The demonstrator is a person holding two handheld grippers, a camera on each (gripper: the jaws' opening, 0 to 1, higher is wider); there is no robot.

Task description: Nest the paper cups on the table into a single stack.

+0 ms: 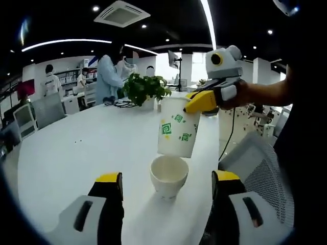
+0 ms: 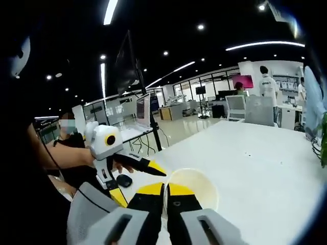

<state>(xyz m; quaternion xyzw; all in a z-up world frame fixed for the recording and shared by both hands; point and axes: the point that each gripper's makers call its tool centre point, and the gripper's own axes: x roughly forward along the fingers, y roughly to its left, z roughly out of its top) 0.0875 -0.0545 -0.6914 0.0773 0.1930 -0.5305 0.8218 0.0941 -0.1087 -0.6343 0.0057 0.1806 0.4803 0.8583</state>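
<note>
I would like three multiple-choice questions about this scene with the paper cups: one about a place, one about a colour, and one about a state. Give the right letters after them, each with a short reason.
1. Where is the held cup relative to the cup standing on the table?
A. Above it, in the air
B. Nested fully inside it
C. Lying on its side beside it

2. What colour is the pattern printed on the held cup?
A. Red
B. Green
C. Blue

3. How are the jaws of the left gripper?
A. Shut on the standing cup
B. Shut on nothing
C. Open, one on each side of the standing cup

Answers:
1. A: the right gripper holds it by the rim, clear of the white table.
2. B: green square motifs show on its white wall.
3. C: a wide gap separates the jaws, and neither touches the cup.
</note>
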